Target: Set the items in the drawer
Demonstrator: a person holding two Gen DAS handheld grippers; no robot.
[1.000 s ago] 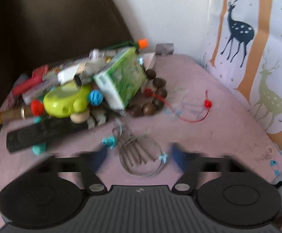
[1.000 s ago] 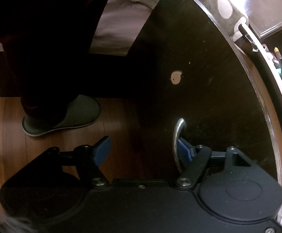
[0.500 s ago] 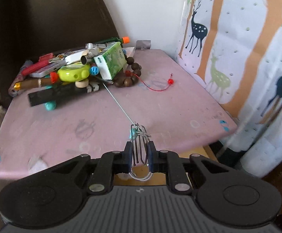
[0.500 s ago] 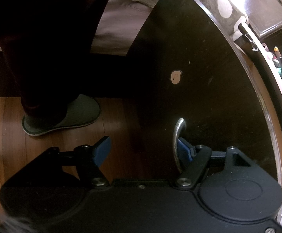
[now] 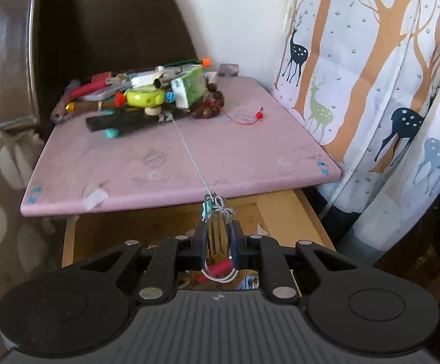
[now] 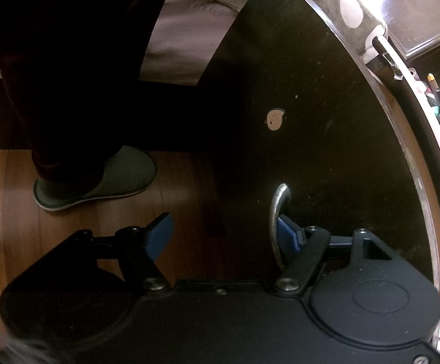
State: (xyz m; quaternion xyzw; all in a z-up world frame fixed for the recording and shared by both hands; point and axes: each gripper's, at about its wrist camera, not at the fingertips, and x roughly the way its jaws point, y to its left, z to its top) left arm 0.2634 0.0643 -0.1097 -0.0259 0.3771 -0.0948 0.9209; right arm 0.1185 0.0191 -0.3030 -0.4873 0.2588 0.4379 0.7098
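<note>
The wire coil (image 5: 219,239), thin, glossy and looped with a teal bead at its top, is sitting pinched between the closed jaws of the left gripper (image 5: 219,241), hanging above the open wooden drawer (image 5: 283,212). A fine taut strand is running from it toward 11 o'clock, over the rounded front edge of the smooth pink tabletop (image 5: 165,163), to the pile (image 5: 147,97) of plastic and wooden oddments at the back. A wide bare stretch of tabletop is lying between edge and pile. The curtain (image 5: 371,91) is hanging at 2 o'clock. The right gripper (image 6: 223,236) is standing wide apart, one blue pad (image 6: 286,236) hooking behind the curved metal handle (image 6: 277,212) on the dark glossy drawer front (image 6: 326,121), gripping nothing.
</note>
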